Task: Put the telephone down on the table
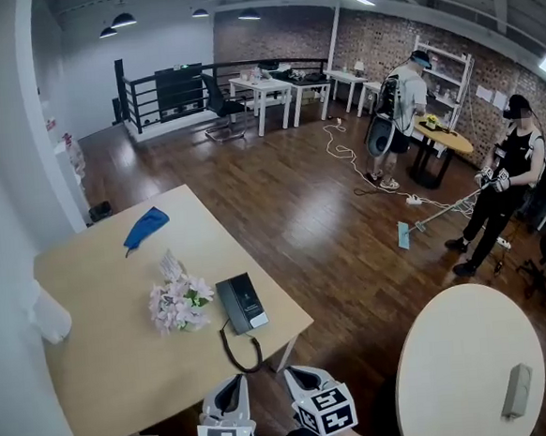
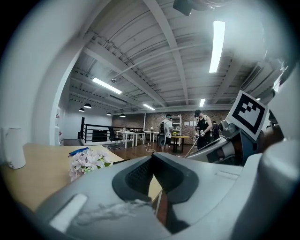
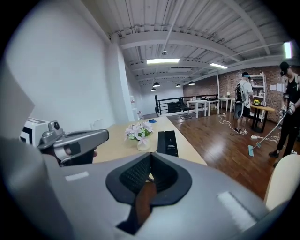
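The black telephone (image 1: 242, 302) lies flat near the right edge of the light wooden table (image 1: 106, 367), and its dark cord (image 1: 238, 351) loops toward me. Neither gripper holds it. In the right gripper view the telephone (image 3: 168, 143) rests beyond the jaw tips, beside the flowers (image 3: 139, 132). My left gripper (image 1: 237, 380) and right gripper (image 1: 290, 373) sit side by side at the table's near edge, short of the phone. The jaws of the left gripper (image 2: 152, 157) meet, with nothing between them. The right gripper (image 3: 151, 157) is likewise shut and empty.
A bunch of pale flowers (image 1: 178, 300) stands left of the phone. A blue cloth (image 1: 145, 225) lies farther back and a white jug (image 1: 50, 316) sits at the table's left. A round white table (image 1: 453, 358) stands at the right. Two people stand on the far wooden floor.
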### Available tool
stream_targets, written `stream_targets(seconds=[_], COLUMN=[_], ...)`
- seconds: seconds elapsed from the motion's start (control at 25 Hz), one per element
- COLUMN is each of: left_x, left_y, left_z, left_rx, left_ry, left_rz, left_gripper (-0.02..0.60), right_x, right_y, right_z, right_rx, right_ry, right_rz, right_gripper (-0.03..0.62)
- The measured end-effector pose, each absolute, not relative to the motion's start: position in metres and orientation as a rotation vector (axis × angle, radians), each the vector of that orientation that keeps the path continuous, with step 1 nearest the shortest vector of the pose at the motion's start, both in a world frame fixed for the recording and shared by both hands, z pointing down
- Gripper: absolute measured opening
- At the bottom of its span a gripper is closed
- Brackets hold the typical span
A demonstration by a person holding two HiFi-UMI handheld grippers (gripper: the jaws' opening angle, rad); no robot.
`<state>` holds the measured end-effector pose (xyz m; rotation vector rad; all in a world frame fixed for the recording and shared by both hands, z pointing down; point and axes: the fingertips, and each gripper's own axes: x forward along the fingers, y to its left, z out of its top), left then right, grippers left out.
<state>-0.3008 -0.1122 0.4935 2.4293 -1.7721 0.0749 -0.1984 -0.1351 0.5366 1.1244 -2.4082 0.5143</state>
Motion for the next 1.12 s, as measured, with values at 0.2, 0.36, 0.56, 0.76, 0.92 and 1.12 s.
stream_targets(seconds=[0.2,0.36,0.56,0.76,0.92,1.12], left_x=[-0.281,-0.248,-0.223,-0.219,-0.223,-0.237], left_y=[-0.102,-0.090,-0.071,-0.051,-0.044,-0.032], left_z=[0.492,0.493,0.501,0.502,0.500,0.503], left_rx=[2.393,2.371,2.323,2.287,2.307,2.346], left_ry=[-1.823,-1.843,-1.874,-1.916,-1.913,-1.874], left_rz=[0.131,0.150,0.201,0.237,0.228,0.226], left_gripper=[0.014,0.014,0.014,0.014,0.014,0.014], right_x=[-0.186,-0.159,-0.138,-0.133,-0.133,-0.135], right_y=[-0.116,-0.095,-0.077,-0.073,-0.072,-0.065], right_z=[0.536,0.544,0.562,0.555,0.545,0.535], right_rx=[1.052,1.015,0.970,0.969,1.018,1.133], right_ry=[-2.453,-2.474,-2.484,-2.509,-2.504,-2.474], right_rz=[0.505,0.489,0.483,0.442,0.398,0.382], right_gripper=[-0.008,-0.008,-0.008,-0.006,-0.006,-0.006])
